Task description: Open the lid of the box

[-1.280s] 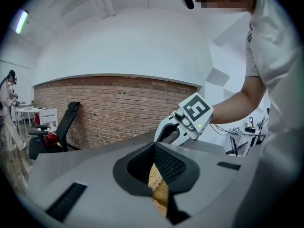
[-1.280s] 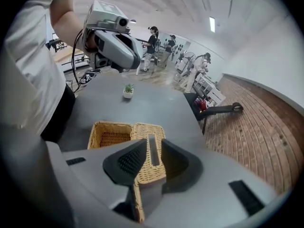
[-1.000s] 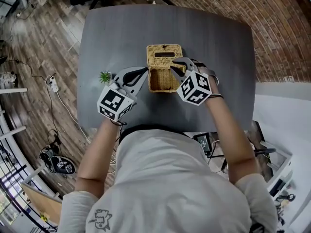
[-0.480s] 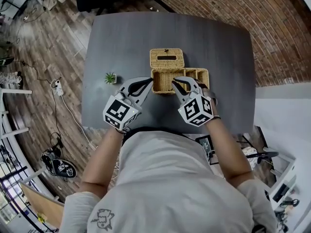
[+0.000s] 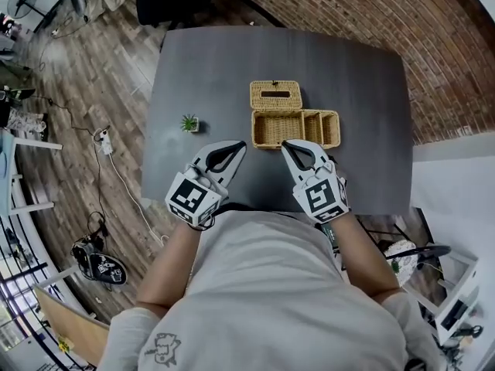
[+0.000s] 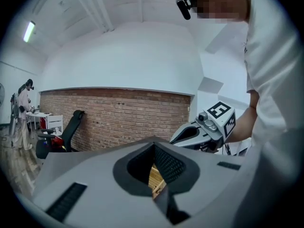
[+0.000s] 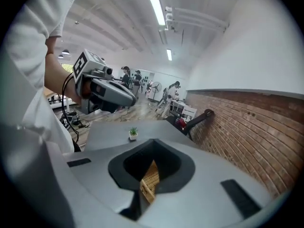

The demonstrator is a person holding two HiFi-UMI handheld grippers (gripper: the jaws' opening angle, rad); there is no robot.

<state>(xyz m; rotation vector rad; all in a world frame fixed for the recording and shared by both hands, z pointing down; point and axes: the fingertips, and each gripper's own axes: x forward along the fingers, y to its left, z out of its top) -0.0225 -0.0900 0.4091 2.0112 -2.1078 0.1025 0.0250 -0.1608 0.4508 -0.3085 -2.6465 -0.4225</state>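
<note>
**1. Wicker box** [image 5: 295, 128]. It is set near the middle of the dark grey counter [image 5: 363, 68] and is found open. The inside is split by partitions into 3 compartments, and nothing can be made out in them. The lid [image 5: 276, 95], of the same weave and pierced by 1 dark slot, is seen at 12 o'clock of the box's left half, against its rear edge. Whether it lies flat or is tilted cannot be told.

**2. Left gripper** [image 5: 241, 144]. It is held at 7 o'clock of the box, apart from it, with the tips pointed toward it. The jaws are closed together and nothing is gripped. In the left gripper view only a strip of wicker is seen through the loop behind the tips.

**3. Right gripper** [image 5: 285, 144]. It is held at 6 o'clock of the box, with the tips close to its front wall; contact cannot be told. The jaws are closed tip to tip and nothing is pinched. Wicker is seen through the loop here as well.

**4. Small potted plant** [image 5: 189, 122]. It is placed on the counter at 9 o'clock of the box, well apart from it.

**5. Surroundings.** A brick wall [image 5: 363, 6] is seen from 12 to 3 o'clock of the counter. A wood-plank floor [image 5: 85, 76] is seen at 9 o'clock. A black chair [image 6: 73, 122] is stood by the wall.
</note>
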